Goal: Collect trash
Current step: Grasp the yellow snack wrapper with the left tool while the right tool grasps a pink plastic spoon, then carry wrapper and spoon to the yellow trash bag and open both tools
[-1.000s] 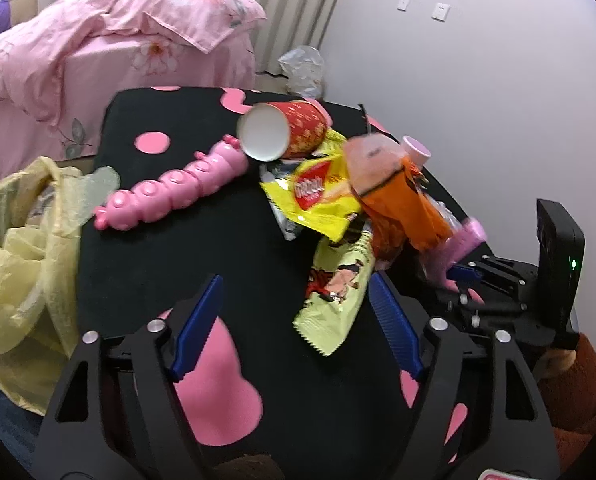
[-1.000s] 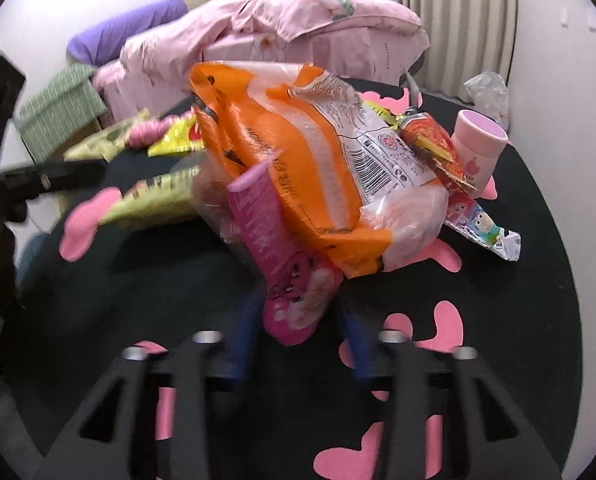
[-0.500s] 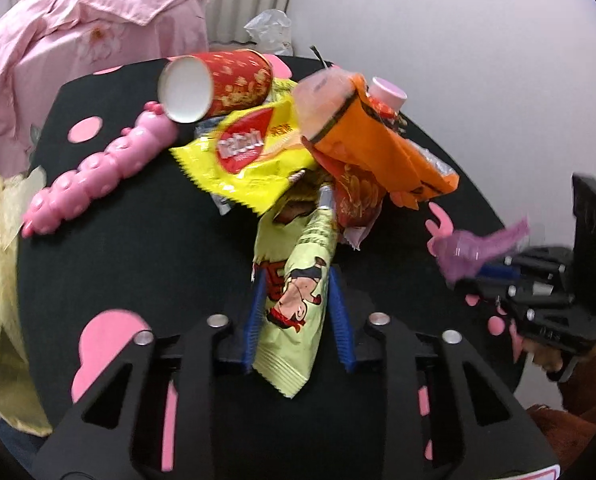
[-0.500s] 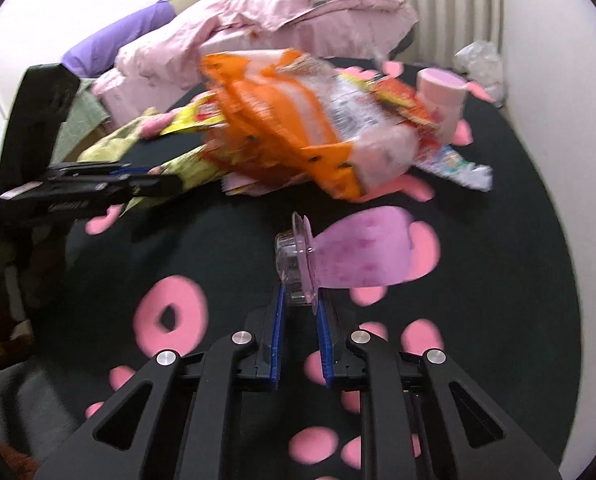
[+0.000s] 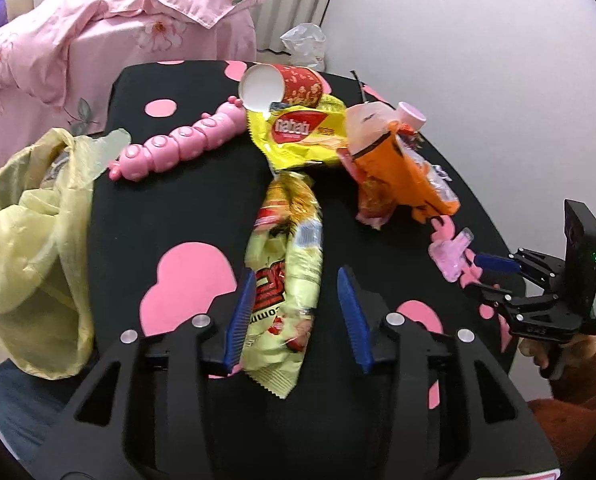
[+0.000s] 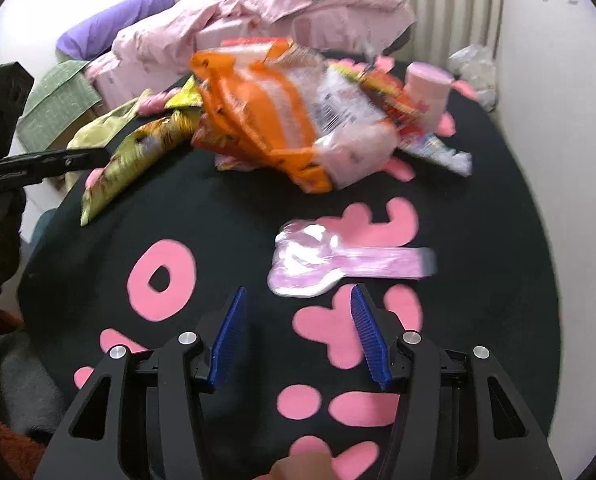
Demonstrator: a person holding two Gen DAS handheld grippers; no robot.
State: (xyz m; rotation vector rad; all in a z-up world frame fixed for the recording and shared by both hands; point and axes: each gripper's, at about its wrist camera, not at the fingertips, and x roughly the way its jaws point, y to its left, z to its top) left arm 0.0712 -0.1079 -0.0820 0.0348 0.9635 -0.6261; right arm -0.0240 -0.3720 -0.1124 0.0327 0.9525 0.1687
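While the left tool (image 5: 296, 316) hangs over the black counter (image 5: 170, 208) with its pink shapes, its jaws are opening, and the pale yellow snack wrapper (image 5: 288, 276) lies between the blue pads, which stand clear of its sides. At the far left of that view a yellow-green trash bag (image 5: 30, 236) sags open at the counter's edge. Next comes a pink caterpillar toy (image 5: 178, 144), then a red paper cup (image 5: 282, 88) tipped on its side, touching a bright yellow snack packet (image 5: 298, 136). Right of these sits the orange bag (image 5: 397, 168), with a small pink cup (image 5: 411, 114) behind it. Further right a crumpled pink wrapper (image 5: 451, 254) lies on the counter just beyond the fingertips of the right tool (image 5: 493, 268).

In the right wrist view, the pink wrapper (image 6: 337, 262) lies flat on the counter ahead of the right tool (image 6: 298, 334), near its right pad. This tool is released: its jaws are opening wide, with nothing between them.
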